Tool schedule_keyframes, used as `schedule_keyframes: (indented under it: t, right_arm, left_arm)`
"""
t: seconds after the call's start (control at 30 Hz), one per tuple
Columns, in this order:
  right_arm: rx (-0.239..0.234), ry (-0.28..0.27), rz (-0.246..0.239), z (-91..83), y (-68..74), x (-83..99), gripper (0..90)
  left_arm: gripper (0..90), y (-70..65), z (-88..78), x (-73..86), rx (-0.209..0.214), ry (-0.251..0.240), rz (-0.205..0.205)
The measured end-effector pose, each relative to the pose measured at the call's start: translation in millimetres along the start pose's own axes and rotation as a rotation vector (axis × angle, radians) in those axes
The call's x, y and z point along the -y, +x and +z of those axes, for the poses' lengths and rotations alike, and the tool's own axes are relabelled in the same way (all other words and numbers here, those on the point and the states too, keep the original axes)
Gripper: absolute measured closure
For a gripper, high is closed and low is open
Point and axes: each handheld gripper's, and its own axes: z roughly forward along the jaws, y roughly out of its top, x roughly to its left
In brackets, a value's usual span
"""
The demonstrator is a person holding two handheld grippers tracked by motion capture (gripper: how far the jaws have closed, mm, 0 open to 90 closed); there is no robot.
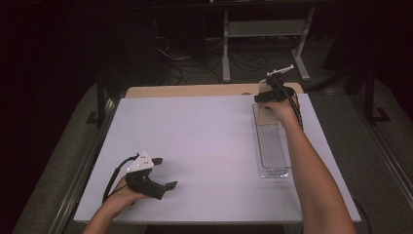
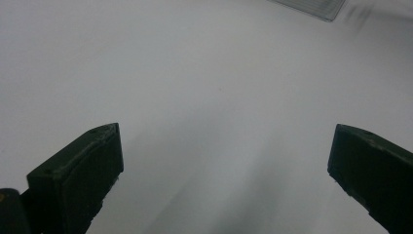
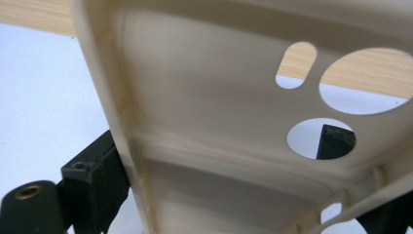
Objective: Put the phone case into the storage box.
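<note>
— Cream plastic, that phone case (image 3: 234,126): where is it?

— At the far right of the table (image 1: 204,141), above the far end of the clear tray (image 1: 272,146). The right gripper (image 1: 272,95) is clamped across it, one jaw on each side, with the right forearm stretched far forward over the tray.

— And the other hand?

— The left gripper (image 1: 163,173) rests near the left front edge, wrist low, jaws spread wide over bare tabletop.
</note>
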Motion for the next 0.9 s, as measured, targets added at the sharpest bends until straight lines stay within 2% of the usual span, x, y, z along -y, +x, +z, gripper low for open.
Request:
schedule_keyframes:
  t: [0.23, 0.5, 0.9]
  right_arm:
    - [0.013, -0.007, -0.022, 5.6, 3.1, -1.8, 7.9]
    - [0.002, 0.009, -0.01, 13.6, 3.9, -0.2, 6.6]
    - [-0.002, -0.009, -0.018, 12.5, 5.8, -0.6, 6.3]
  left_arm:
    - [0.0, -0.5, 0.3, 0.0, -0.001, 0.005, 0.005]
    - [0.0, -1.6, 1.1, 0.6, 0.003, 0.009, -0.002]
    - [0.0, -1.8, 2.1, 0.7, 0.008, 0.013, 0.004]
